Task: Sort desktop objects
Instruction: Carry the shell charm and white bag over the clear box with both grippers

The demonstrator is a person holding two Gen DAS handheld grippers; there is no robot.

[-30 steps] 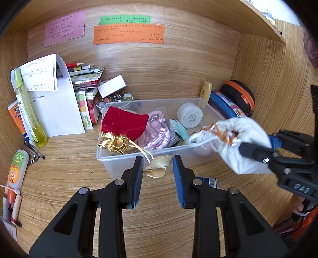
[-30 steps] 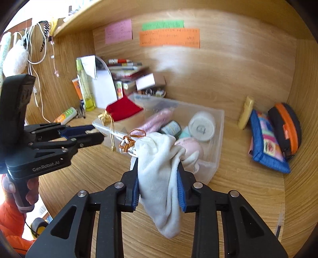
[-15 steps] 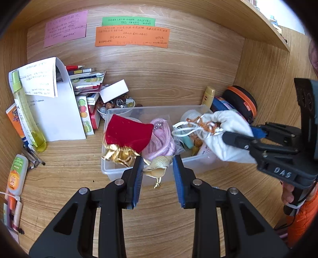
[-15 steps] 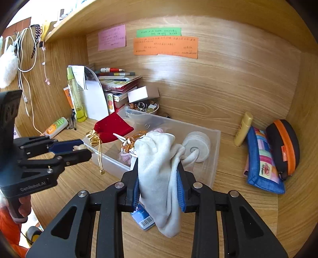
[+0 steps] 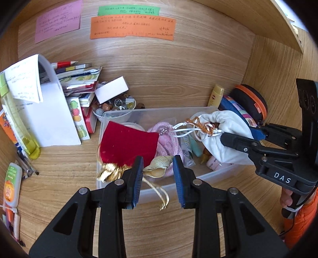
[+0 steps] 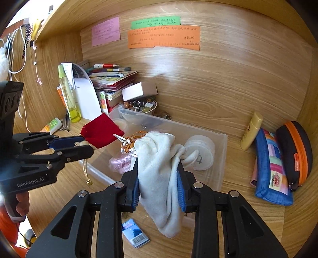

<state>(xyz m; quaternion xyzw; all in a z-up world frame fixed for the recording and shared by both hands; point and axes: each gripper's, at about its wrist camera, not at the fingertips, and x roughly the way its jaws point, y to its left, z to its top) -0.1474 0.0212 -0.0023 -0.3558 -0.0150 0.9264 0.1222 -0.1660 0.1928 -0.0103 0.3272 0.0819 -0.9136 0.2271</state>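
Right gripper marked "DAS", clamped on white pouch; left gripper marked "GenRobot.AI", clamped on shell, both over bin.

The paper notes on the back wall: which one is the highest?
The green note. It sits just above the wider orange note; the pink note is to their left and starts lower.

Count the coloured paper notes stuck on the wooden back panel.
3: a pink paper note at left, a green paper note to its right, and an orange paper note directly below the green one.
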